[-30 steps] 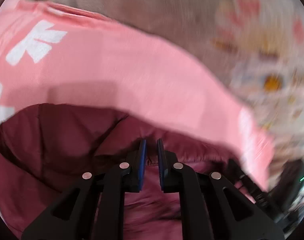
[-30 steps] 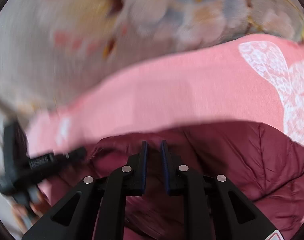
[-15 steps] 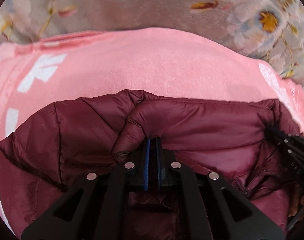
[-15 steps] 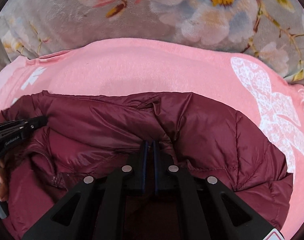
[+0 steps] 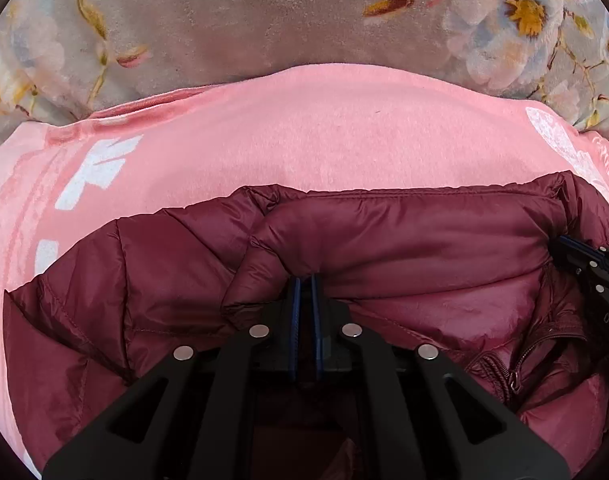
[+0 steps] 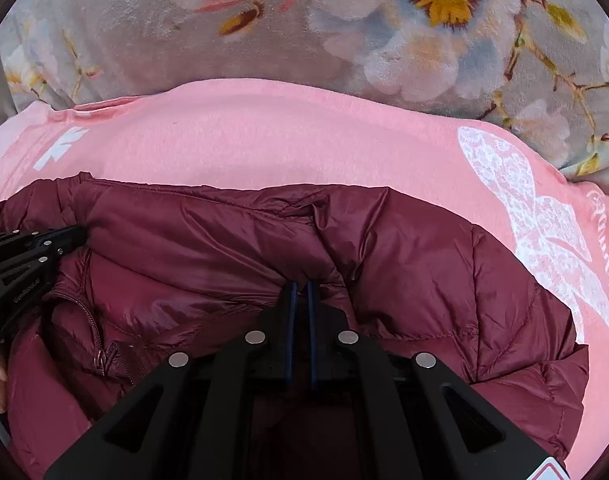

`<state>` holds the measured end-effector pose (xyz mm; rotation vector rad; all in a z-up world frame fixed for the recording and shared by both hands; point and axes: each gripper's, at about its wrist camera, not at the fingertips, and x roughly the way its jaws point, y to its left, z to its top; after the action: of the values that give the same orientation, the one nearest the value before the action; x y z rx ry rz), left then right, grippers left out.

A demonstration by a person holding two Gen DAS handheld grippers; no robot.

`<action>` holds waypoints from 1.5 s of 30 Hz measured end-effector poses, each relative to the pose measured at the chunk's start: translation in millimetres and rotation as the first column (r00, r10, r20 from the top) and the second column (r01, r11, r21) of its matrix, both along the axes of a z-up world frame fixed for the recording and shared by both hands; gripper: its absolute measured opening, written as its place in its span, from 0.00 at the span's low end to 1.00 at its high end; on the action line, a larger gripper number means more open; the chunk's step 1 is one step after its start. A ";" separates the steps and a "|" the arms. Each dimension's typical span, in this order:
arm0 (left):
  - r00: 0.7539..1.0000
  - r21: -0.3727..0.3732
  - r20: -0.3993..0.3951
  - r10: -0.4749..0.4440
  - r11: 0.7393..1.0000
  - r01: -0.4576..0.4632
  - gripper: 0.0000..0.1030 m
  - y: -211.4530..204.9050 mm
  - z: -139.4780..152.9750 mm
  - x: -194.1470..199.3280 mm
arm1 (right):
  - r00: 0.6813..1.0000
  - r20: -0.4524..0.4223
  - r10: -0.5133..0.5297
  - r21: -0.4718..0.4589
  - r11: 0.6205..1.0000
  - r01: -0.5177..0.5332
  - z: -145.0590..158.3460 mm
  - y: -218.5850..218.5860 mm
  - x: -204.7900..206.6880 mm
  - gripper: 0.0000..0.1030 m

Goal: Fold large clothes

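Left gripper (image 5: 303, 280) and right gripper (image 6: 300, 285), each pinched narrowly on a fold of the maroon puffer jacket (image 5: 404, 224). Only the right view shows the pink blanket's (image 6: 264, 140) whole white butterfly print (image 6: 544, 232). The jacket lies across the blanket's near half, upon a floral bedspread (image 5: 224, 20).

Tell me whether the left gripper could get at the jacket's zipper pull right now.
Probably not as things stand: the left gripper is shut on the maroon jacket. The zipper pull lies uncovered to its right, so the path looks free once it lets go.
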<state>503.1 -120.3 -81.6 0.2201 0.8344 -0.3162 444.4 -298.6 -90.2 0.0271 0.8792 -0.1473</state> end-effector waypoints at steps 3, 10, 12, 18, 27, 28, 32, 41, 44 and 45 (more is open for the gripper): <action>1.000 0.018 0.009 0.000 1.000 0.000 0.05 -2.6 -0.3 -1.0 | 1.000 0.002 0.001 0.005 1.000 -0.001 -0.1 -0.1 -0.5 0.03; 1.000 0.032 0.016 0.000 0.999 0.000 0.05 -4.0 -0.3 -1.9 | 1.000 0.004 0.002 0.002 1.000 -0.002 -0.3 1.9 -0.3 0.04; 1.000 0.033 0.017 0.000 0.999 0.000 0.05 -4.1 -0.2 -1.7 | 1.000 0.004 0.001 0.003 1.000 -0.001 -0.4 1.6 -0.4 0.04; 1.000 0.034 0.018 0.000 0.999 -0.001 0.05 -3.5 -0.1 -2.0 | 1.000 0.005 0.001 0.005 1.000 -0.001 -0.3 1.2 -0.5 0.04; 1.000 0.038 0.021 0.000 0.999 -0.001 0.04 -4.3 0.2 -2.5 | 1.000 0.011 -0.001 0.025 1.000 0.001 0.4 -0.2 -0.6 0.04; 1.000 0.039 0.022 0.000 0.999 -0.001 0.04 -4.4 0.2 -2.6 | 1.000 0.012 -0.001 0.028 1.000 0.001 0.4 -0.3 -0.5 0.04; 1.000 0.045 0.025 0.002 0.999 -0.004 0.04 -5.5 -0.5 -1.0 | 1.000 0.016 -0.006 0.048 0.999 0.006 -0.1 -1.7 0.1 0.04; 0.999 0.075 0.035 0.010 0.997 -0.012 0.04 -9.5 -0.6 2.3 | 1.000 0.018 -0.011 0.065 0.998 0.010 -0.5 -1.9 0.6 0.04; 0.999 0.098 0.040 0.010 0.995 -0.014 0.04 -12.5 0.0 2.3 | 1.000 0.017 -0.011 0.064 0.998 0.010 -1.1 -2.9 1.4 0.04; 0.999 0.104 0.041 0.010 0.994 -0.015 0.04 -13.2 0.6 2.8 | 1.000 0.019 -0.011 0.082 0.997 0.009 -1.2 -5.6 1.7 0.04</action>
<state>505.9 -133.6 -81.0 0.3180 0.8124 -0.2554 446.1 -304.2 -91.3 0.1089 0.8654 -0.1204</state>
